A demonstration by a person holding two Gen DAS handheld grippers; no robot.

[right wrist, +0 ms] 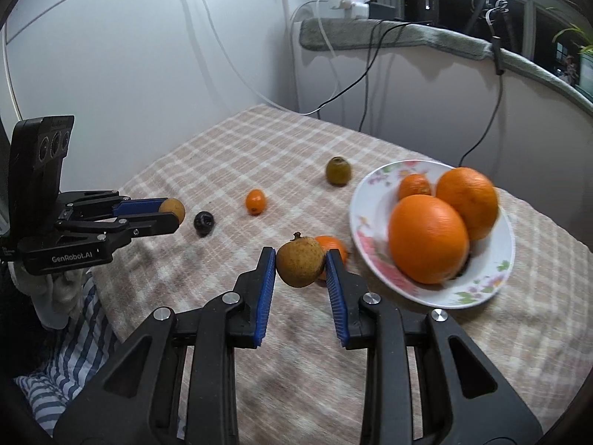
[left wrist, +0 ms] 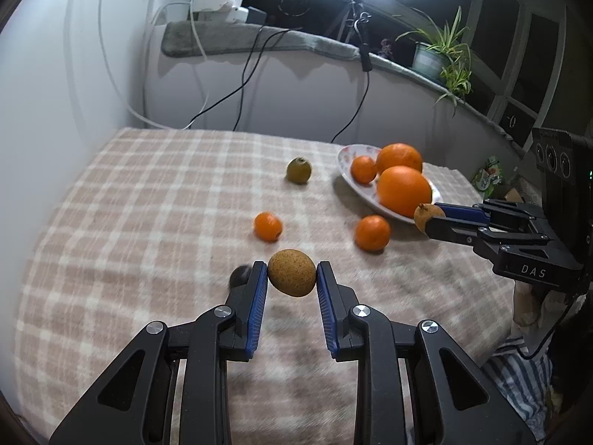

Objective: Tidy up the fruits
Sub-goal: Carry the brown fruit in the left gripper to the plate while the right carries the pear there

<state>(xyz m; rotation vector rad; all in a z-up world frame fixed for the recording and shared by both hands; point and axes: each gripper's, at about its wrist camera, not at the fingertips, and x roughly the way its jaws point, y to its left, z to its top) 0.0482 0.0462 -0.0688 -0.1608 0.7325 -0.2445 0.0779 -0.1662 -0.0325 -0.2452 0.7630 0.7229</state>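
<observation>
Left gripper point(left wrist: 291, 278), black with blue ribbed pads, is clamped on a small tan, speckled, egg-shaped fruit point(left wrist: 291, 273), held clear of the checked beige tablecloth point(left wrist: 148, 200). Right gripper point(right wrist: 301, 265) is clamped likewise on a brownish-yellow round fruit with a dried calyx tip point(right wrist: 300, 264), held just short of the white floral-rimmed plate point(right wrist: 365, 218). Judgement: both fruits are light, thin-skinned and bruise readily; grip across the widest girth is correct, pressure to stay modest. On the plate lie two large oranges point(right wrist: 428, 239) and a small mandarin point(right wrist: 414, 185); their smooth, rounded skins may roll if nudged. Beside the plate sits a loose mandarin point(left wrist: 372, 233); farther from it, a small orange fruit point(left wrist: 267, 226), an olive-green fruit point(left wrist: 298, 170) and a dark round fruit point(right wrist: 204, 222).
</observation>
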